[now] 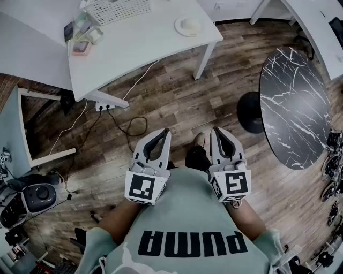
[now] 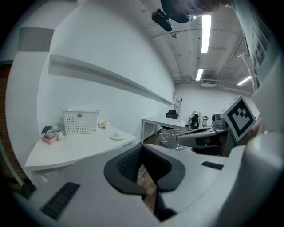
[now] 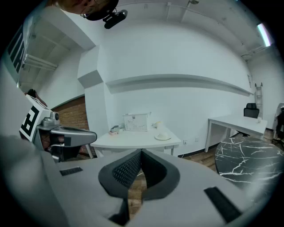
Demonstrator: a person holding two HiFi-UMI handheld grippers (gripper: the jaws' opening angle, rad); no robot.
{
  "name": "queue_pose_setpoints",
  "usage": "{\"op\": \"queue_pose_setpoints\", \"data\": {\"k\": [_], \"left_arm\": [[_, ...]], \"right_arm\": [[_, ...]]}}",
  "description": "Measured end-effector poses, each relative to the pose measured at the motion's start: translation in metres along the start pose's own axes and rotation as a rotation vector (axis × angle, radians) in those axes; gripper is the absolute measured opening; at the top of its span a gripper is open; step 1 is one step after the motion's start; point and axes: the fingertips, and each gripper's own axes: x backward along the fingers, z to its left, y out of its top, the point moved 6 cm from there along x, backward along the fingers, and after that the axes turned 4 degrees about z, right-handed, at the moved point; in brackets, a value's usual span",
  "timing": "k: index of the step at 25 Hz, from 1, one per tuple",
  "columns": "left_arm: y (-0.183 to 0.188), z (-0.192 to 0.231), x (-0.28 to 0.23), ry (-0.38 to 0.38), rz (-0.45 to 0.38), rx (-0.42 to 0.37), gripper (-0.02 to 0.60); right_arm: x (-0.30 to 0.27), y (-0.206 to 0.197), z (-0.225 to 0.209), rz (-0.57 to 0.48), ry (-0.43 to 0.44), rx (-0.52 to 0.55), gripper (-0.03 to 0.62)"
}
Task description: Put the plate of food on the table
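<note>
A small white plate of pale food [image 1: 188, 25] sits near the right end of the white table [image 1: 144, 48], far ahead of me. The left gripper view shows the plate [image 2: 117, 136] past the jaws, and the right gripper view shows the plate [image 3: 163, 136] by the table's corner. My left gripper [image 1: 163, 134] and right gripper [image 1: 217, 131] are held side by side against my body, over the wooden floor. Both point toward the table, and each is shut with nothing between its fingers: the left gripper [image 2: 142, 146] and the right gripper [image 3: 141, 152].
A white mesh basket [image 1: 118, 8] and small items [image 1: 80, 37] stand at the white table's back left. A round black marble table [image 1: 295, 101] on a dark base stands to my right. A power strip [image 1: 107, 106] and cables lie on the floor. Gear crowds the left edge.
</note>
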Motion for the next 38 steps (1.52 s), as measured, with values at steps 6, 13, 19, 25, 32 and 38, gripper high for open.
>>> {"op": "queue_pose_setpoints", "data": {"k": [6, 13, 19, 25, 32, 38], "left_arm": [[0.020, -0.025, -0.038, 0.027, -0.012, 0.003, 0.006], [0.036, -0.046, -0.072, 0.067, -0.025, -0.003, 0.006], [0.037, -0.065, -0.086, 0.083, 0.085, -0.037, 0.006], [0.037, -0.068, -0.094, 0.094, 0.045, -0.035, 0.006], [0.037, -0.050, -0.114, 0.067, 0.037, -0.001, 0.006], [0.053, -0.028, -0.147, -0.012, 0.025, -0.004, 0.006]], "right_arm": [[-0.007, 0.013, -0.044, -0.013, 0.043, 0.032, 0.008], [-0.012, 0.025, -0.086, -0.037, 0.082, 0.046, 0.008], [-0.012, 0.027, -0.114, -0.041, 0.114, 0.060, 0.008], [-0.015, 0.029, -0.123, -0.046, 0.122, 0.039, 0.008], [-0.029, 0.029, -0.130, -0.022, 0.087, 0.036, 0.008], [-0.053, 0.040, -0.133, -0.006, 0.043, 0.023, 0.008]]}}
